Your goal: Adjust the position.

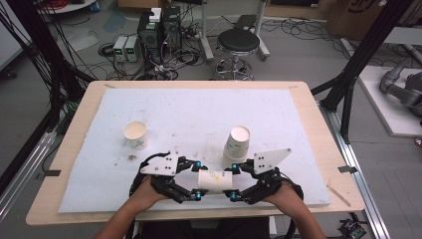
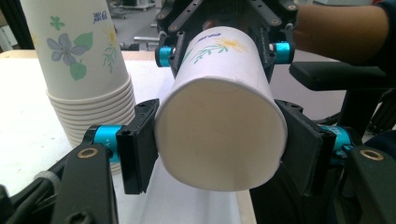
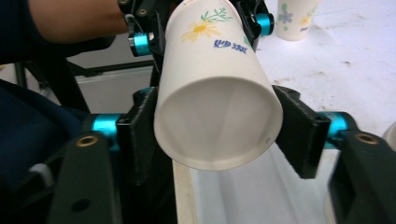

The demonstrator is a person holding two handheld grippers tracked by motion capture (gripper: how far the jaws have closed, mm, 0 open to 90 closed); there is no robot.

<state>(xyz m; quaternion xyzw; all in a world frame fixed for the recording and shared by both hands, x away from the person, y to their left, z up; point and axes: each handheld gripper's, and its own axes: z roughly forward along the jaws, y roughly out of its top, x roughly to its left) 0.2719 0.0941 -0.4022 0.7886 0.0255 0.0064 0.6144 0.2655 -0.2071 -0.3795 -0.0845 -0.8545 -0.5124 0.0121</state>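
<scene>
White floral paper cup (image 1: 215, 180) held level above the table's near edge, between both grippers. Left gripper (image 1: 197, 178) clamps one end; right gripper's (image 1: 234, 182) pads sit at the other, contact unclear.

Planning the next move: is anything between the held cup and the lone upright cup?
Nothing visible besides the left gripper holding it: only bare, specked mat lies between the held cup and the upright cup.

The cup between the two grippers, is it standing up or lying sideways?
Sideways. The cup lies level above the table's front edge, one end between the left gripper's jaws, the other between the right gripper's jaws.
</scene>
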